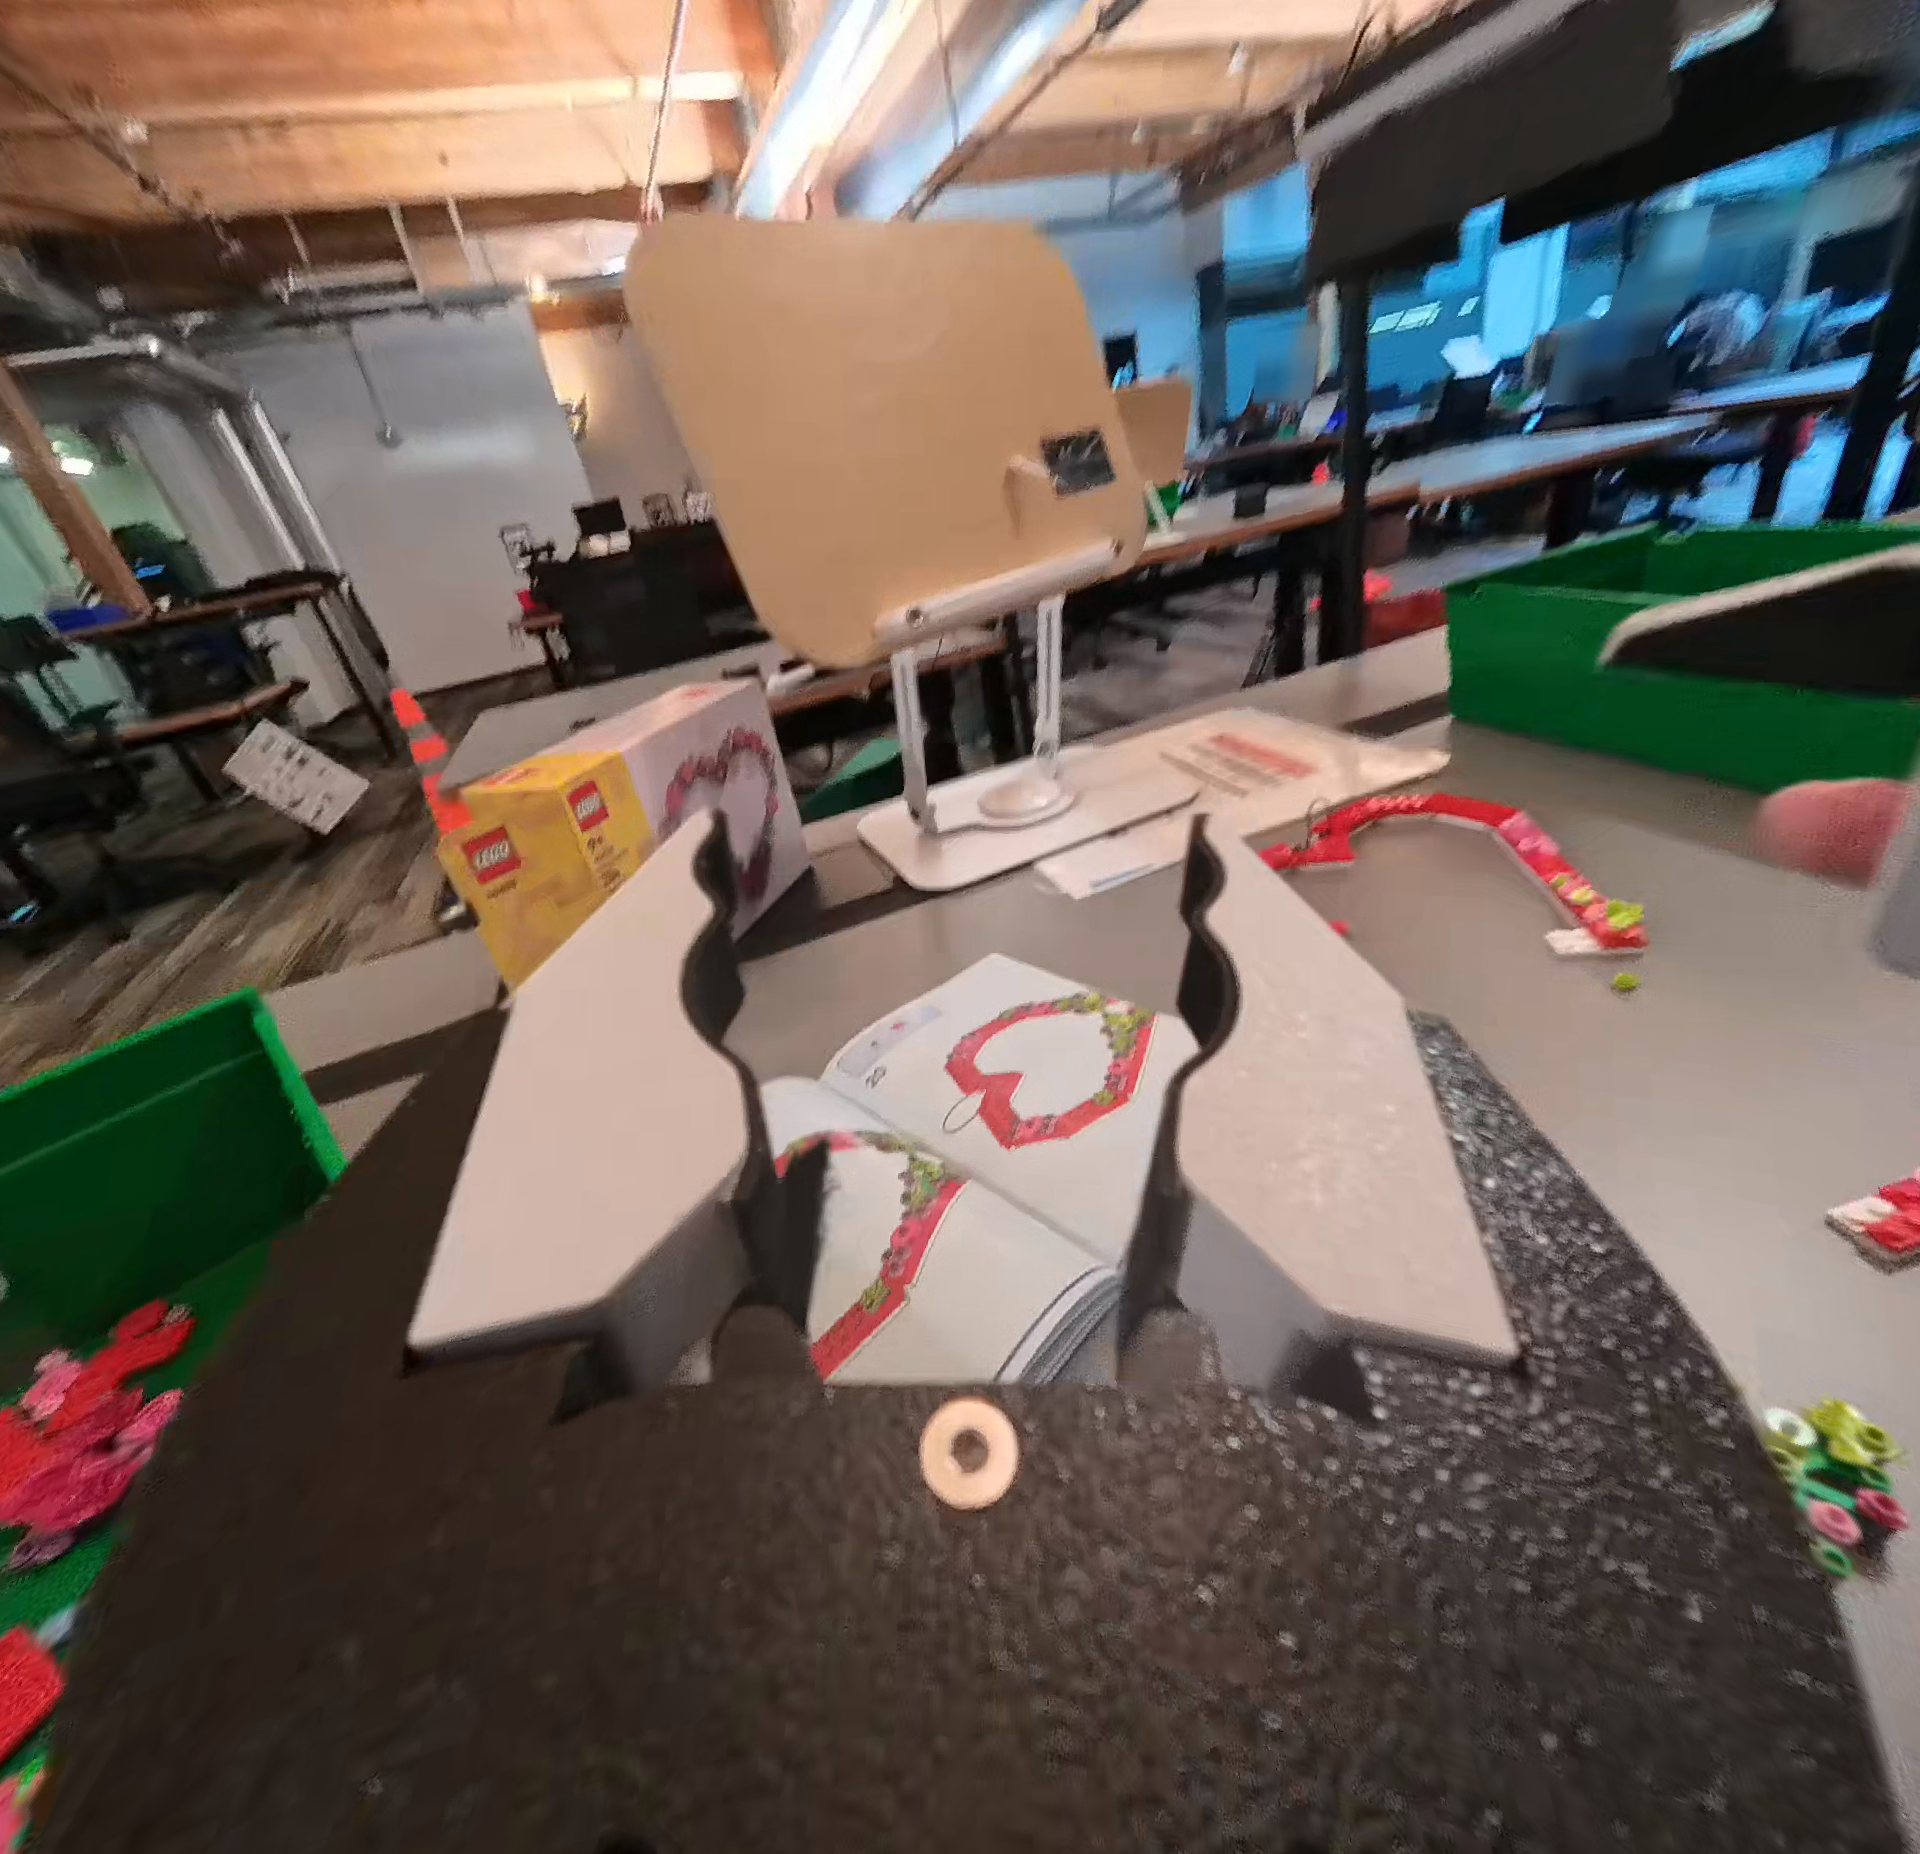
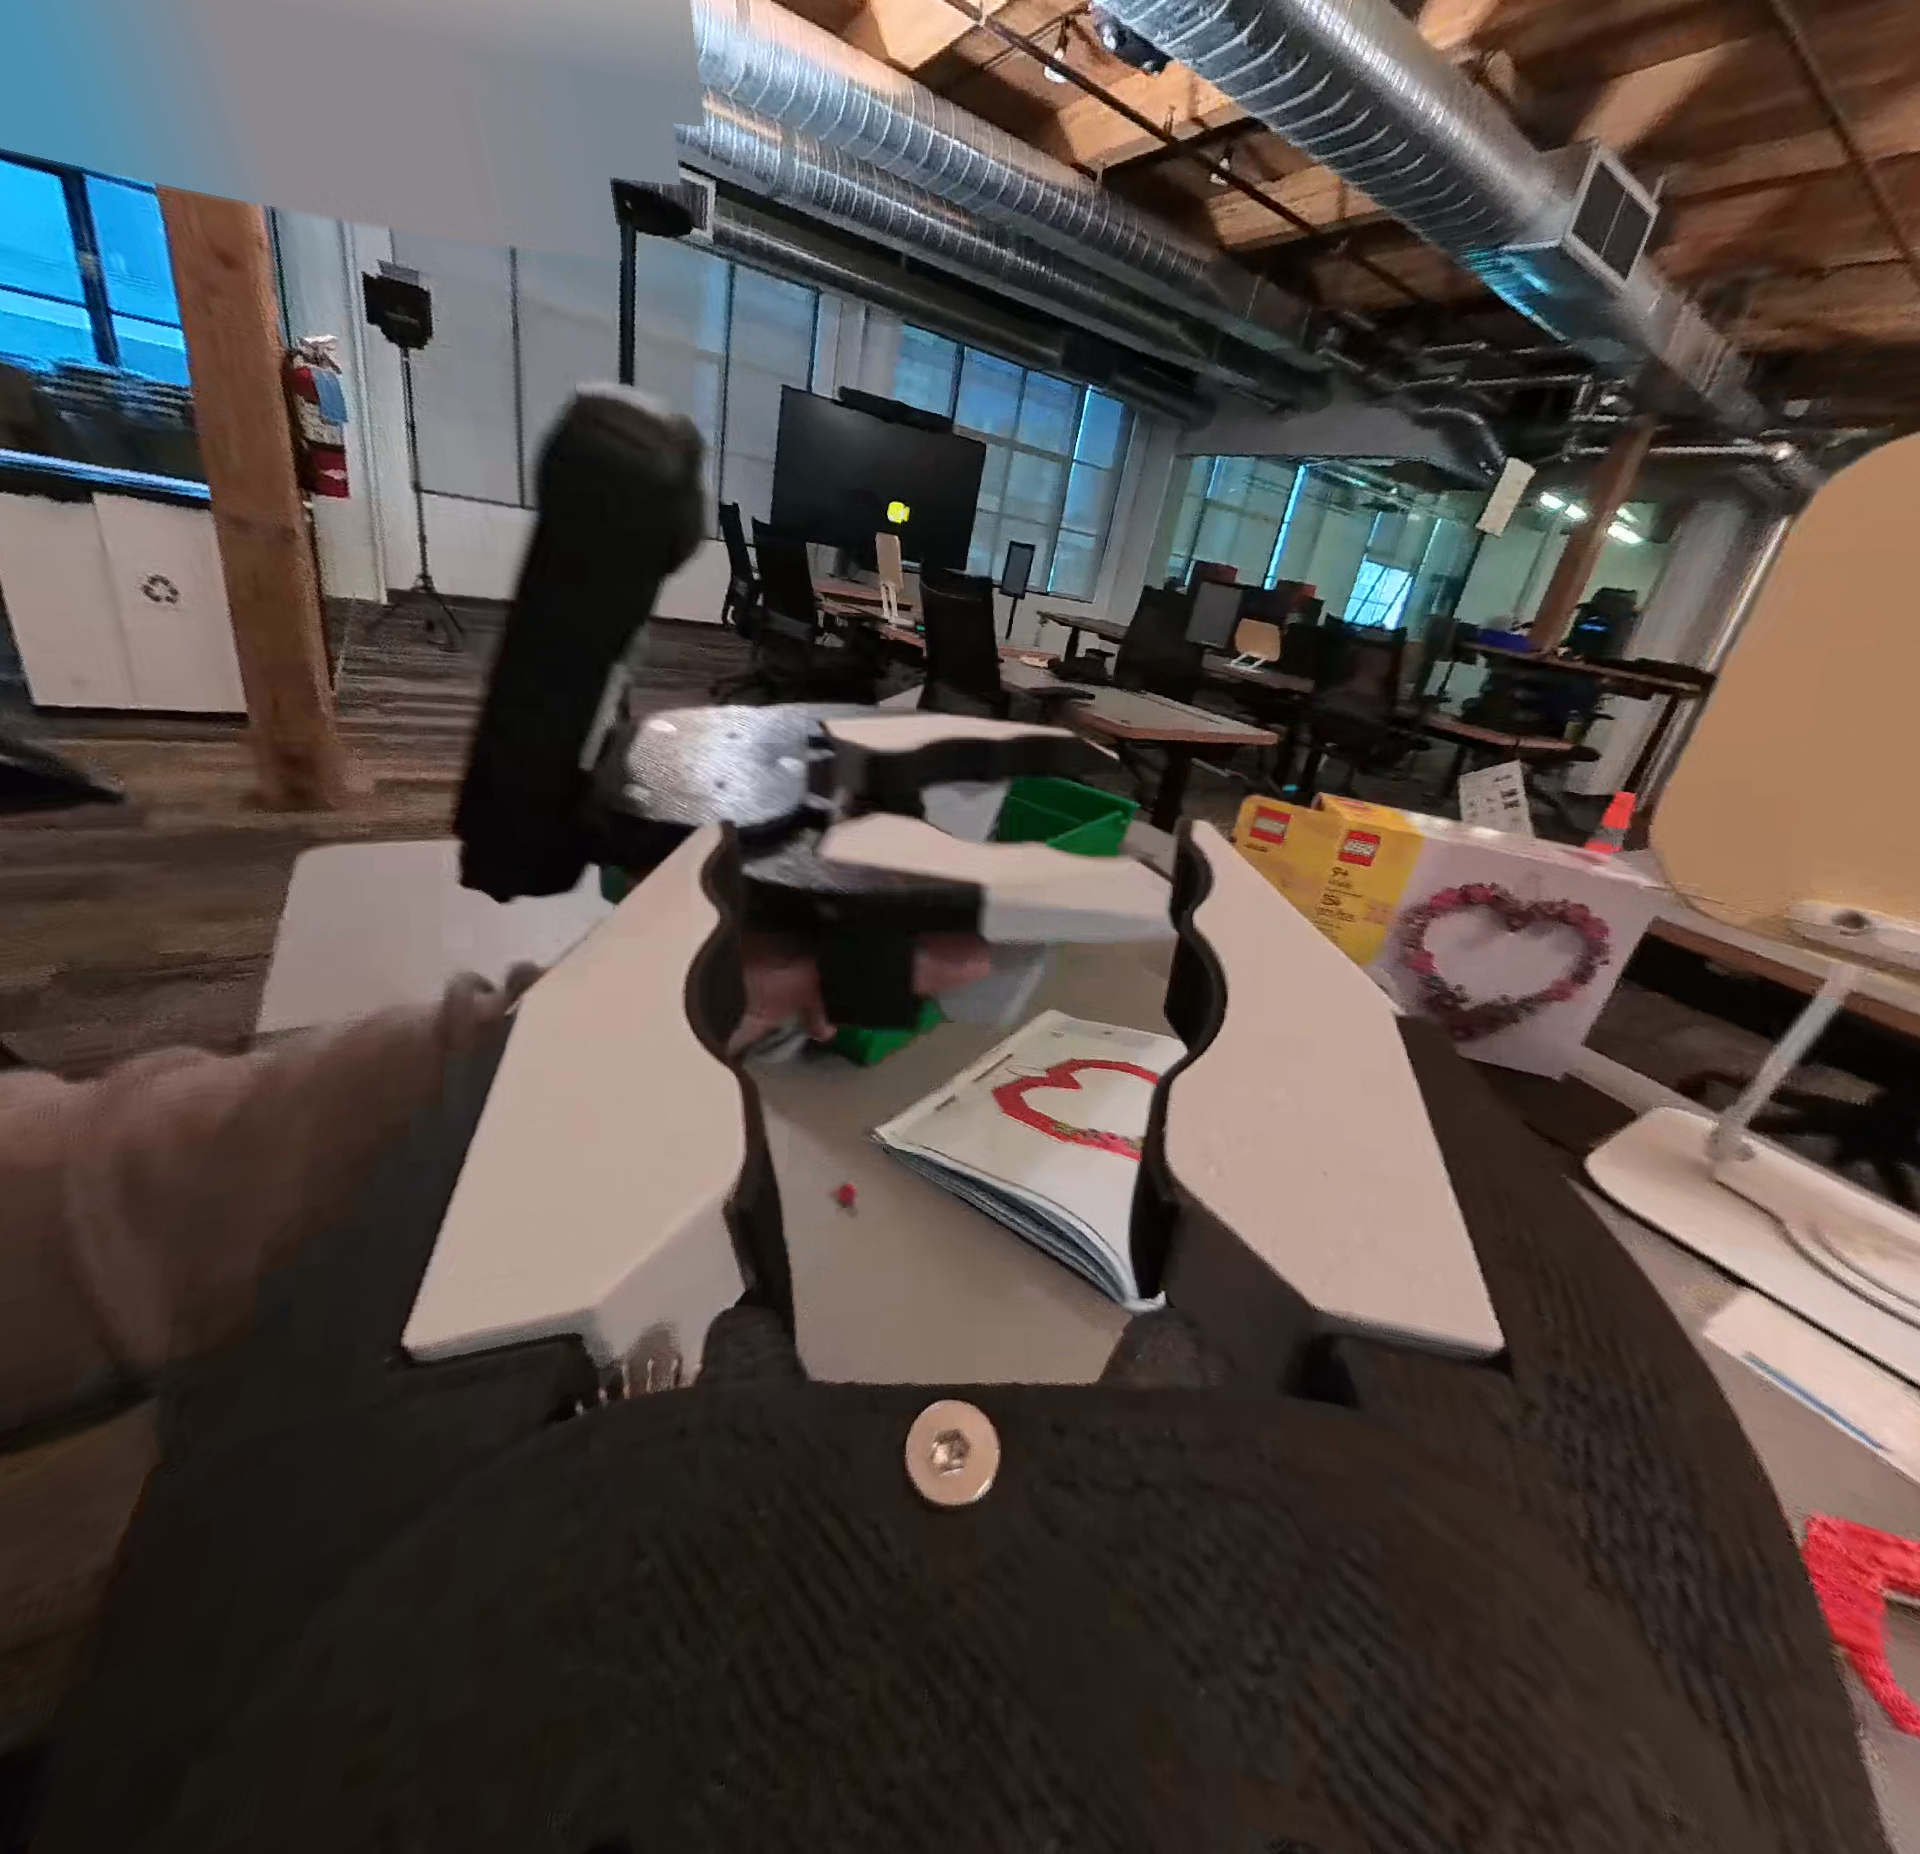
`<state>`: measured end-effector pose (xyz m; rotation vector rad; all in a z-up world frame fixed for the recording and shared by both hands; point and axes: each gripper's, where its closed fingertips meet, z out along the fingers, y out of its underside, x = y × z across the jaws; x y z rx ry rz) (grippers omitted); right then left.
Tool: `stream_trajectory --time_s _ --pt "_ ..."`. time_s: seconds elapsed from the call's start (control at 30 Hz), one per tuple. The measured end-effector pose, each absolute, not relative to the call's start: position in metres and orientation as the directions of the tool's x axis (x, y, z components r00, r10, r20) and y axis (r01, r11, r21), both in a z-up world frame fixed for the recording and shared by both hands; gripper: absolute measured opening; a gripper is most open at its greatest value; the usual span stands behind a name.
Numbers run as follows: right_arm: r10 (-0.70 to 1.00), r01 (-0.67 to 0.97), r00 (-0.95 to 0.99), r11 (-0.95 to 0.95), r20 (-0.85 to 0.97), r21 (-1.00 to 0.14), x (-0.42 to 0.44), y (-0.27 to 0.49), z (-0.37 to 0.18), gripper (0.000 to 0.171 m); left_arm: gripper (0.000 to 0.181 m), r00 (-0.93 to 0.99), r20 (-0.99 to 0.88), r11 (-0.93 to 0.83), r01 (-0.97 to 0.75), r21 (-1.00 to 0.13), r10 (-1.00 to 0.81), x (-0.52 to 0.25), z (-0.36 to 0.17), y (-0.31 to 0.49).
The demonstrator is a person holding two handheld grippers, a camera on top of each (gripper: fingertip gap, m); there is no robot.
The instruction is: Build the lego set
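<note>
My left gripper (image 1: 956,869) is open and empty, held above the open instruction booklet (image 1: 997,1129), which shows a red heart. A partly built red heart arc (image 1: 1455,848) with pink and green bits lies on the grey table (image 1: 1558,1077) to the far right. My right gripper (image 2: 956,869) is open and empty, above the table near the booklet (image 2: 1029,1129). A tiny red piece (image 2: 847,1194) lies on the table between its fingers. The left gripper (image 2: 1122,838) shows beyond, open, held by a hand.
The lego box (image 1: 623,828) stands at the table's far edge, left of a tablet stand (image 1: 883,433). Green bins stand at the left (image 1: 135,1160) and far right (image 1: 1662,661). Pink and red pieces (image 1: 83,1430) lie left, small flower pieces (image 1: 1839,1482) right.
</note>
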<state>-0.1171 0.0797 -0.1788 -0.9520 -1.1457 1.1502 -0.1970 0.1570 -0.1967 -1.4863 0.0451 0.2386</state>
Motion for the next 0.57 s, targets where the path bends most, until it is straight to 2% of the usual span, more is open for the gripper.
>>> stream_trajectory --time_s 0.1,0.17,0.3,0.57 --pt "0.991 -0.144 0.015 0.13 0.13 -0.981 -0.123 0.067 -0.169 0.102 0.109 0.974 -0.171 -0.064 -0.163 -0.985 0.145 -0.2 -0.211 0.171" --pt "0.993 -0.103 0.014 0.117 0.116 -0.988 -0.13 0.061 -0.168 0.108 0.119 0.979 -0.154 -0.145 -0.135 -0.98 0.13 -0.198 -0.222 0.179" --pt "0.992 -0.015 0.061 0.113 0.112 -0.994 -0.143 0.062 -0.171 0.115 0.121 0.969 -0.2 -0.211 -0.167 -0.963 0.145 -0.196 -0.232 0.185" --pt "0.985 0.095 0.105 0.13 0.14 -0.987 -0.158 0.06 -0.182 0.114 0.124 0.949 -0.273 -0.325 -0.211 -0.922 0.158 -0.197 -0.253 0.19"
